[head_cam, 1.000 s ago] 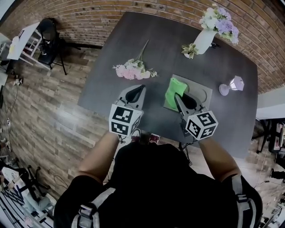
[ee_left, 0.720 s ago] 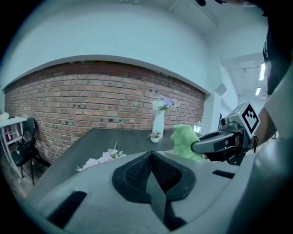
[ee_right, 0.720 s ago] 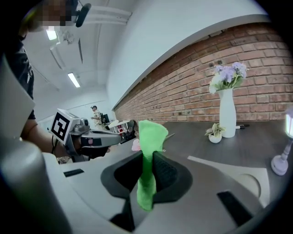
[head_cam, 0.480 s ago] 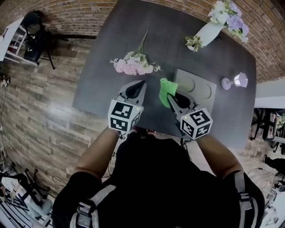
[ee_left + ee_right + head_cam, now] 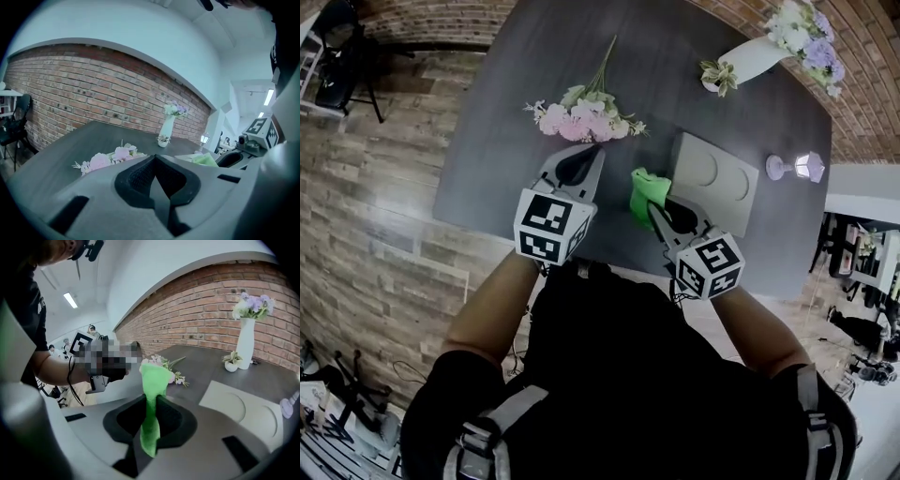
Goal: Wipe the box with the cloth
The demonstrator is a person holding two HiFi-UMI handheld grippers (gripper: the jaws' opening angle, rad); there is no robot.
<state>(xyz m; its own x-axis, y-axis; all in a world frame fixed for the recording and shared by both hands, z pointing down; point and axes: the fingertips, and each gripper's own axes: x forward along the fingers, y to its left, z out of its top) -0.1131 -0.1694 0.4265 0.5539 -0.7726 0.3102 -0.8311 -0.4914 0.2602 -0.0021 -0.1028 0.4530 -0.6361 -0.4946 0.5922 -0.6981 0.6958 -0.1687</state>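
A flat grey box (image 5: 715, 183) with two round dents lies on the dark table (image 5: 534, 75); it also shows in the right gripper view (image 5: 243, 411). My right gripper (image 5: 654, 208) is shut on a bright green cloth (image 5: 646, 192), held off the box's left edge. In the right gripper view the green cloth (image 5: 152, 399) is pinched between the jaws and stands up above them. My left gripper (image 5: 581, 169) hovers left of the cloth, jaws together, with nothing in them. The left gripper view shows the cloth (image 5: 205, 159) at the right.
A bunch of pink flowers (image 5: 581, 117) lies on the table just beyond my left gripper. A white vase (image 5: 755, 56) of purple flowers stands at the far right, a small potted plant (image 5: 718, 75) beside it. A small lilac lamp (image 5: 802, 167) sits right of the box.
My right gripper has carried the green cloth leftward, off the box top to beside its left edge. The left gripper has stayed beside it.
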